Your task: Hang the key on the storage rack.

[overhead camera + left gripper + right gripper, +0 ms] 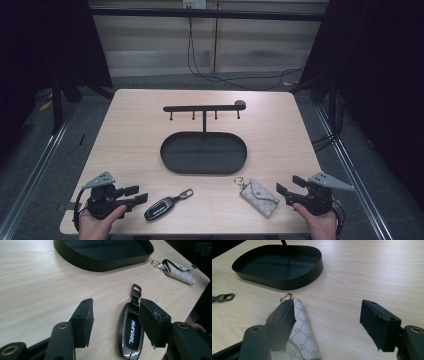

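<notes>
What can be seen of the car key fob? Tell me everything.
The car key fob is a slim, glossy dark-grey oval with a black face lettered HAVAL in white and a dark strap ending in a metal loop. It lies flat on the wooden table near the front edge, left of the patterned key pouch, untouched.

Each hand-held gripper is matte black: the left gripper (141, 194) and the right gripper (278, 185) both carry a grey three-cornered plate on top. Their jaws end in blocky black pads with frayed edges, small screw holes and brass-coloured pivot bushings at about 6 o'clock.
</notes>
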`<state>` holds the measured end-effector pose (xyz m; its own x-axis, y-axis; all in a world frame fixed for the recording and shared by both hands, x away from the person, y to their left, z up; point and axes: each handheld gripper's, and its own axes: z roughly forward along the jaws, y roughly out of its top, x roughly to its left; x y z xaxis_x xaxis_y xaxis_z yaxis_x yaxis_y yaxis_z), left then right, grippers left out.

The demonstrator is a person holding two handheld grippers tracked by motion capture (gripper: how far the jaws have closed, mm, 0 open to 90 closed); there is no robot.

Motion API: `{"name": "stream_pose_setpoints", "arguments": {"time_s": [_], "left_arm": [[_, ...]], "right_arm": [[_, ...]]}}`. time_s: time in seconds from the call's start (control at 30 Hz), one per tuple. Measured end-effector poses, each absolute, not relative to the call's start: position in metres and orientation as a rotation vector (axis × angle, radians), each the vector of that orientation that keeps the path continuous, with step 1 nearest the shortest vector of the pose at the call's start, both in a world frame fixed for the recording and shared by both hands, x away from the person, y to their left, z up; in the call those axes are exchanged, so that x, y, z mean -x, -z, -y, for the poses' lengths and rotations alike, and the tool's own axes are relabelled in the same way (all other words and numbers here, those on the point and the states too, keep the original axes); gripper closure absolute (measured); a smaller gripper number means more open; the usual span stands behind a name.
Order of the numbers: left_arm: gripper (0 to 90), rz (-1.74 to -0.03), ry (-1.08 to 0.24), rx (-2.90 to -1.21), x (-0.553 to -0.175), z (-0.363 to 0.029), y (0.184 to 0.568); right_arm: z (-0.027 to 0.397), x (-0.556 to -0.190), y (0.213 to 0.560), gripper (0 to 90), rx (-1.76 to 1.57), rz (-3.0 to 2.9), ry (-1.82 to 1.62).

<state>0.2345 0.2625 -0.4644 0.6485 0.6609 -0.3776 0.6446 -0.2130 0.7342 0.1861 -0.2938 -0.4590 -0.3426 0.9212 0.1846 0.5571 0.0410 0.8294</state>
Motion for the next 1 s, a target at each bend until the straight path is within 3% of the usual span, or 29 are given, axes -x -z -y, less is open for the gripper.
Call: {"name": "stream_pose_setpoints", "arguments": {"time_s": [0.47,1.0], "left_arm": [[46.4,-1.023,-0.036,-2.027,-0.235,-0.253,0.462],[46.6,-0.926,-0.149,-2.187,-0.246,-0.216,0.426]], "right_arm": [[0.293,-0.186,0.459,27.9,-1.484,-1.939,-1.234],[0.290,-0.186,0.459,27.9,-1.461,-1.973,-1.228]]}}
